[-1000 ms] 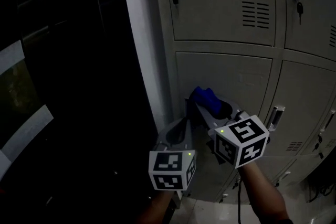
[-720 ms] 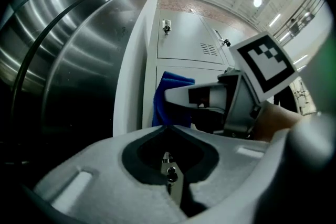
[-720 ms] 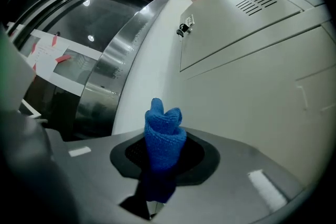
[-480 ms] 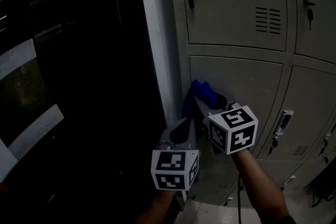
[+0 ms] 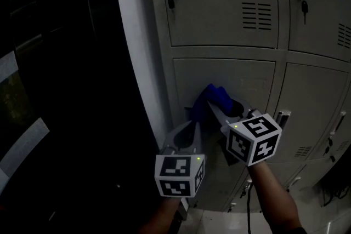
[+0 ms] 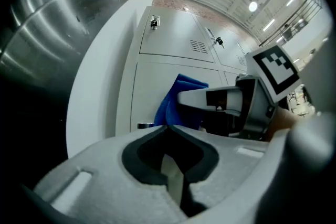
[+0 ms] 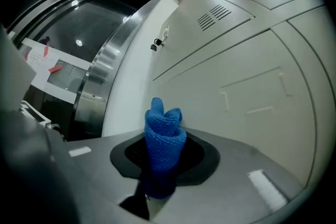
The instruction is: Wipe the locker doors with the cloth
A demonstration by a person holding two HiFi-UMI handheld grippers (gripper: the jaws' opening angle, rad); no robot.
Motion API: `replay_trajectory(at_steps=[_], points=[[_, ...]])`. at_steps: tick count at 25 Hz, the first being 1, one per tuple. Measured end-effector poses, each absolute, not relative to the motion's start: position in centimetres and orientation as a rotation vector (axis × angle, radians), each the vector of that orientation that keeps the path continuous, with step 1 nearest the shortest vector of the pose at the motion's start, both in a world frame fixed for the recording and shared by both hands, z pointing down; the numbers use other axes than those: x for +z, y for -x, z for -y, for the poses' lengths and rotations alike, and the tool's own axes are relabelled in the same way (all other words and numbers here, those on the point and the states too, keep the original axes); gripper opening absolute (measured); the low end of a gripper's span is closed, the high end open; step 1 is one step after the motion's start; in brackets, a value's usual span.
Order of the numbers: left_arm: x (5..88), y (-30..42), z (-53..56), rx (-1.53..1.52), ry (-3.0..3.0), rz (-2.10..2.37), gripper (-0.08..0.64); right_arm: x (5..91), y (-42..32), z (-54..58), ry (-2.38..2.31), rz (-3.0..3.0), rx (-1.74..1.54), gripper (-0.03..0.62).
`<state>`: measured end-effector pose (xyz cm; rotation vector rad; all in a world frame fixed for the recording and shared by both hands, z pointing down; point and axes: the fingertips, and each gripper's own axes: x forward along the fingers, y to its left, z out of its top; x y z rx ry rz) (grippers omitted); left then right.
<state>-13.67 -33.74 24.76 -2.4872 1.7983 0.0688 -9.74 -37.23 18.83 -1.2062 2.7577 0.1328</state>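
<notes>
Right forearm (image 5: 272, 194) reaches toward 11 o'clock, right gripper (image 5: 213, 107) clamped on the blue cloth (image 5: 218, 96) against a locker door (image 5: 249, 82). The left gripper (image 5: 195, 120), closed and empty, sits at its 7 o'clock. The cloth has shifted toward 3 o'clock.

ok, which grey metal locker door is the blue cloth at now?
The left door of the middle row, under the vented door with a key. The right gripper holds the blue knitted cloth at its lower left.
</notes>
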Motion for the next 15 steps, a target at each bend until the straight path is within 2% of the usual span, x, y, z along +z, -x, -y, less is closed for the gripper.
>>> replay_trajectory(at_steps=[15], points=[[24.5,8.0,35.6,0.095,2.583,-1.676,0.002,18.4,-1.1,35.9,1.387,-2.632,0.129,0.091]])
